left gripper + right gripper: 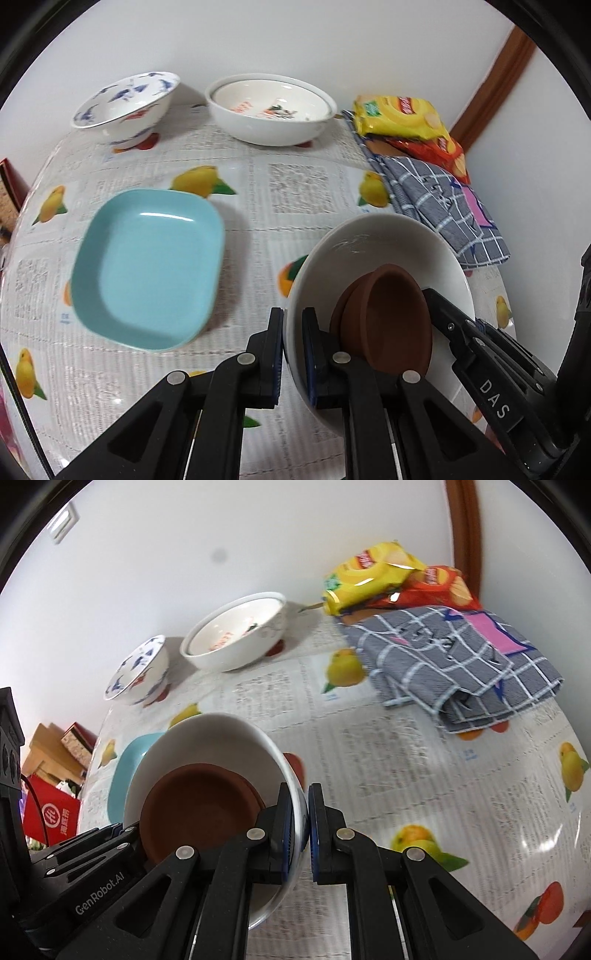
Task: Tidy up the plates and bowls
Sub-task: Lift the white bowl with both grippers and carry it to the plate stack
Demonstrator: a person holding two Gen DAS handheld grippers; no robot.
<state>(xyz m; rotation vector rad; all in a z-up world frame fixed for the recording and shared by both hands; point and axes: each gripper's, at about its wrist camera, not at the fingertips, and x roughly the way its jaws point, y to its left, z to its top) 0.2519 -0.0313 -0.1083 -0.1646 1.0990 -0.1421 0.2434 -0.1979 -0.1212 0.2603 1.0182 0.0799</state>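
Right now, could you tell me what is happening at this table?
A person is tidying dishes with two tools. The left hand-held gripper and the right hand-held gripper each clamp opposite sides of a white bowl's rim, holding it tilted above the table. A brown bowl sits inside it. A blue dish and two patterned bowls remain on the tablecloth.

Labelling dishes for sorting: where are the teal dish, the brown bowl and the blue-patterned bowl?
teal dish [147,269], left wrist view, flat inner bottom.
brown bowl [199,812], right wrist view, inside floor.
blue-patterned bowl [122,99], left wrist view, inner wall.
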